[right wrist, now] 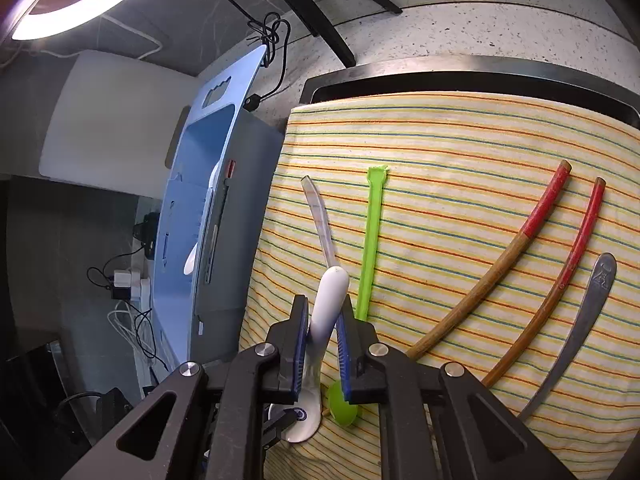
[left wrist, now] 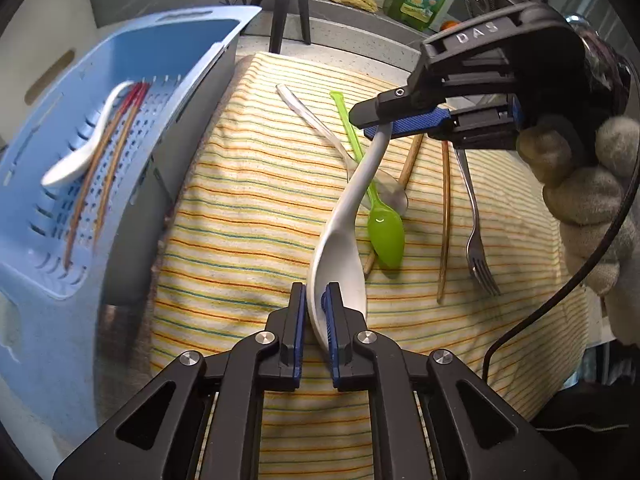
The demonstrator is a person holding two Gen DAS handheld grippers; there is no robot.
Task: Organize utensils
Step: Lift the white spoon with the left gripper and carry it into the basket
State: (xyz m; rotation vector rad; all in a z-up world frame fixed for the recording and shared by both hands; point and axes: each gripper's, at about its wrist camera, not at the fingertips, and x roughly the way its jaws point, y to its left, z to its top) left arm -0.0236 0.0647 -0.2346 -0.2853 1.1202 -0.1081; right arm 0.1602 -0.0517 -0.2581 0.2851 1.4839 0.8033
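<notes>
left hand-held gripper (left wrist: 316, 308) pinching white spoon (left wrist: 344, 236) bowl, right hand-held gripper (right wrist: 323, 322) seemingly gripping handle

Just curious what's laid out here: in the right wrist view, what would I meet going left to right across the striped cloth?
Clear plastic spoon → bright green plastic spoon → two red-tipped wooden chopsticks → grey metal fork handle.

White spoon (left wrist: 340, 236): glossy, smooth, ceramic-looking. Green spoon (left wrist: 385, 232): shiny plastic. Clear spoon (left wrist: 320, 128): see-through plastic. Fork (left wrist: 478, 236): polished metal. Chopsticks (right wrist: 496, 264): matt wood, red-painted tops. Towel (left wrist: 248, 208): striped woven cloth, soft, matt. Basket (left wrist: 48, 216): blue matt plastic, perforated. Worktop (right wrist: 460, 32): speckled stone look.
</notes>
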